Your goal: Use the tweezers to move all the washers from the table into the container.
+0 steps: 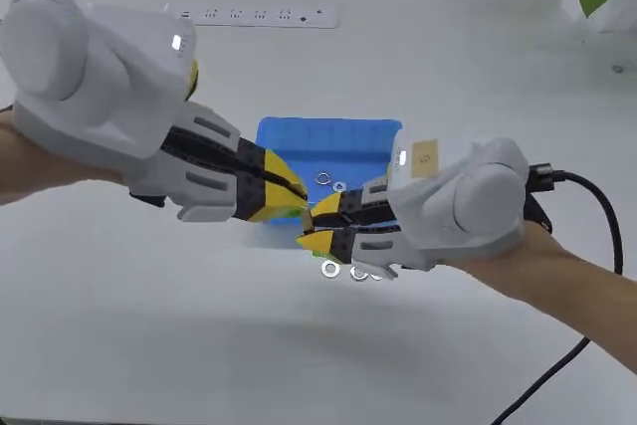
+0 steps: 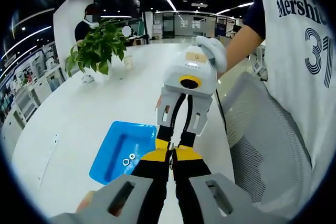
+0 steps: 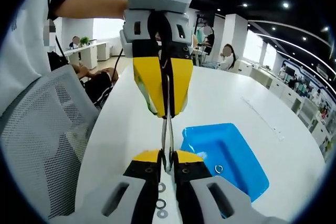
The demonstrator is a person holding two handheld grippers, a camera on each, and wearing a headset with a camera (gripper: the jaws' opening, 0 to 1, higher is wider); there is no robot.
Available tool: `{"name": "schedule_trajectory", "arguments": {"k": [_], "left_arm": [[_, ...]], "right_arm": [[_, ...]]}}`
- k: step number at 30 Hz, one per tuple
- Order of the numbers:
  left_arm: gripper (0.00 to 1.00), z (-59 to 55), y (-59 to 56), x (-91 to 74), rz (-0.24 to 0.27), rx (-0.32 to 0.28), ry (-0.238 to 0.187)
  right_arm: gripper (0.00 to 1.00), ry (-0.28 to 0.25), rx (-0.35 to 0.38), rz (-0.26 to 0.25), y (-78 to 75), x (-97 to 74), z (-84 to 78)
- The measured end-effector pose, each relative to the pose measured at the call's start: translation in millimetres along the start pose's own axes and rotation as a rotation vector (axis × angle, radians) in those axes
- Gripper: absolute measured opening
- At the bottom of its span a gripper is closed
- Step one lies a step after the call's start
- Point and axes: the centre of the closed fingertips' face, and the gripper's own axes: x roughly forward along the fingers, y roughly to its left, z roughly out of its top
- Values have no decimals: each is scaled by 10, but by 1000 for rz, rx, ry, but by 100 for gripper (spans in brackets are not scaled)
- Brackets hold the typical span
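Closest in, rising from the bottom edge of the right gripper view, the grey-and-black, yellow-tipped right gripper (image 3: 168, 157) is clenched on the lower end of slim silver metal tweezers (image 3: 167, 135). Behind everything spreads the broad white table (image 3: 226, 103). From the top centre of that view, the white-bodied left gripper (image 3: 167, 113) points down. Its yellow jaws are pinched onto the upper end of the tweezers, so both grippers grasp the tool at once. Lower right of centre, a shallow rectangular blue plastic tray (image 3: 231, 150) lies flat on the table. The tweezers show as a thin upright line at the frame's centre, between the two pairs of jaws and just left of the tray's edge. Two small silver ring-shaped washers (image 1: 322, 179) lie close together inside the tray, at the middle of the head view. Three more washers (image 3: 160, 203) sit in a row on the table at bottom centre, between the right gripper's jaws.
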Motion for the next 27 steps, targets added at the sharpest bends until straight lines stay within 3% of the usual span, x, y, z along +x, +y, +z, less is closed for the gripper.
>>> {"name": "schedule_trajectory", "arguments": {"k": [8, 14, 21, 27], "left_arm": [[6, 188, 50, -96, 11, 44, -6], [6, 318, 158, -168, 27, 89, -9], [6, 366, 314, -174, 45, 111, -5], [6, 330, 490, -135, 55, 91, -21]], "right_arm": [[10, -23, -20, -33, -107, -102, 168], [10, -41, -39, -69, -263, -158, 292], [10, -42, -56, -97, -454, -119, 342], [10, -32, -56, -112, -626, -46, 309]]}}
